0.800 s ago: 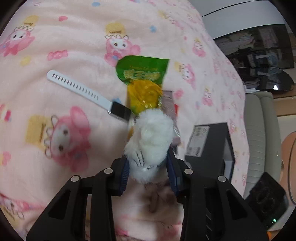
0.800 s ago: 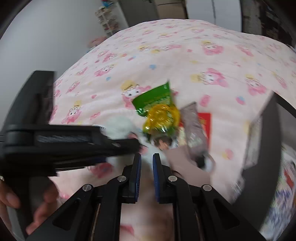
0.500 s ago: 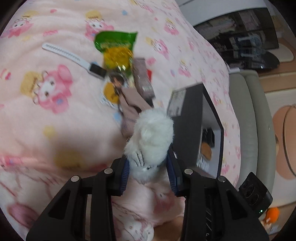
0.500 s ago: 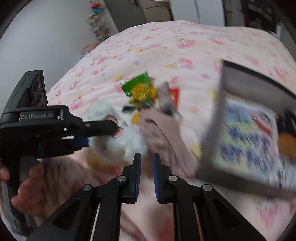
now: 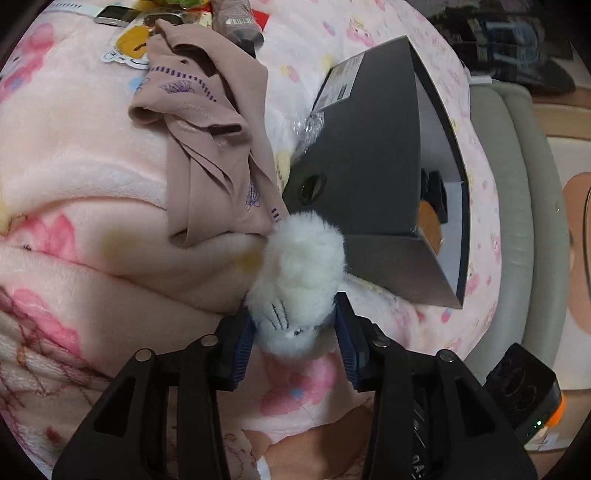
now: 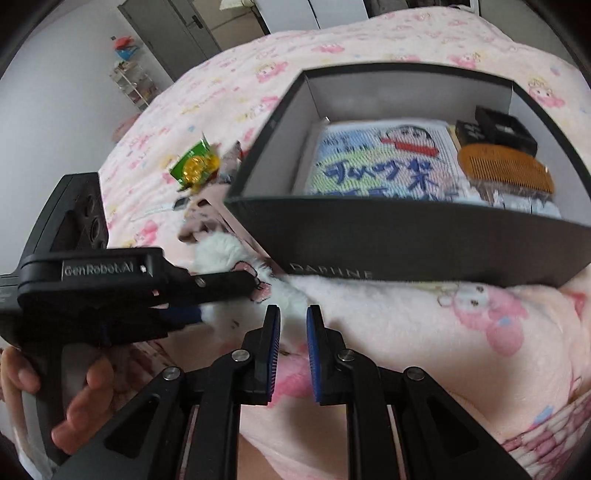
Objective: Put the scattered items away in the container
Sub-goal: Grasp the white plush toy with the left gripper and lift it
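A white plush toy [image 5: 299, 284] is gripped in the left claw [image 5: 295, 347], with the blue pads [image 5: 242, 350] pressed into its fur on both sides at roughly half spread. In the left wrist view the toy is seen at 6 o'clock, held above the pink cartoon-print blanket [image 5: 74, 177] of the bed. A dark open box [image 5: 369, 147], the container, is found at 2 o'clock from the toy, just beside it. A crumpled beige cloth [image 5: 210, 129] is laid on the blanket at 11 o'clock, touching the box's near corner. A white watch strap [image 5: 110, 11] and a yellow sticker [image 5: 129, 48] are seen at the top edge.

In the right wrist view the right claw [image 6: 292, 350] is held nearly closed, with only a narrow gap between its pads and nothing gripped. The left claw [image 6: 236, 291] with the plush toy [image 6: 229, 254] is seen at 9 o'clock, held by a hand [image 6: 74, 398], close to the box's front wall [image 6: 424, 243]. Inside the box a cartoon-printed packet [image 6: 384, 162], a wooden comb [image 6: 506, 168] and a small black case [image 6: 502, 129] are seen. A green snack packet [image 6: 194, 164] is left on the blanket at 10 o'clock.
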